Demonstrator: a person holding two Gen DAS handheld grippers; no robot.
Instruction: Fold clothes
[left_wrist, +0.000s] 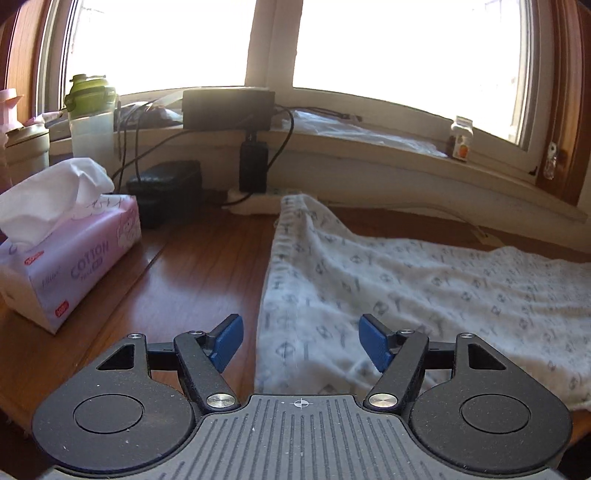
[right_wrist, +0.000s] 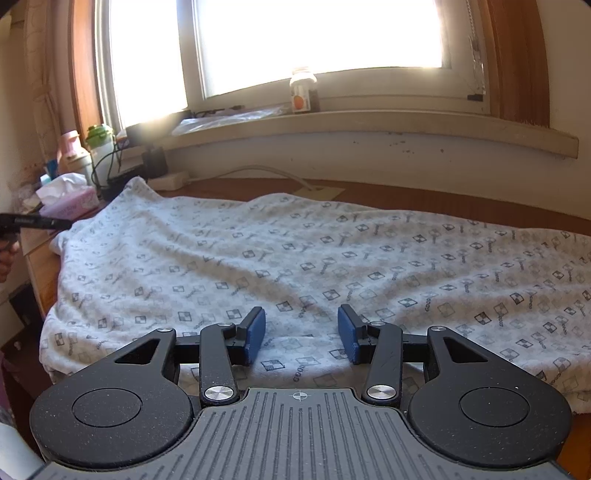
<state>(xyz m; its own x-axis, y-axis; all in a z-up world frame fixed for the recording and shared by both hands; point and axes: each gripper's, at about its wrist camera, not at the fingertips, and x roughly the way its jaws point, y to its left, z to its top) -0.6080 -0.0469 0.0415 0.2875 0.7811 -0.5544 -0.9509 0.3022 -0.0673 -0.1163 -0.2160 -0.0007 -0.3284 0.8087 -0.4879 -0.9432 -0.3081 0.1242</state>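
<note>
Patterned garment (right_wrist: 295, 258) flat beneath parted claws

Home: tissue box (left_wrist: 70, 254), windowsill clutter

Both my grippers look identical: left gripper (left_wrist: 301, 341) and right gripper (right_wrist: 301, 334) have matte black linkage arms, silver pivot screws, blue rubber finger pads (left_wrist: 229, 341), round black discs, ribbed grey base with a crosshair mark.

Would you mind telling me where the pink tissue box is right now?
The pink tissue box sits on the wooden table at the left of the left wrist view, left of the patterned cloth and in front of the green-lidded bottle.
</note>
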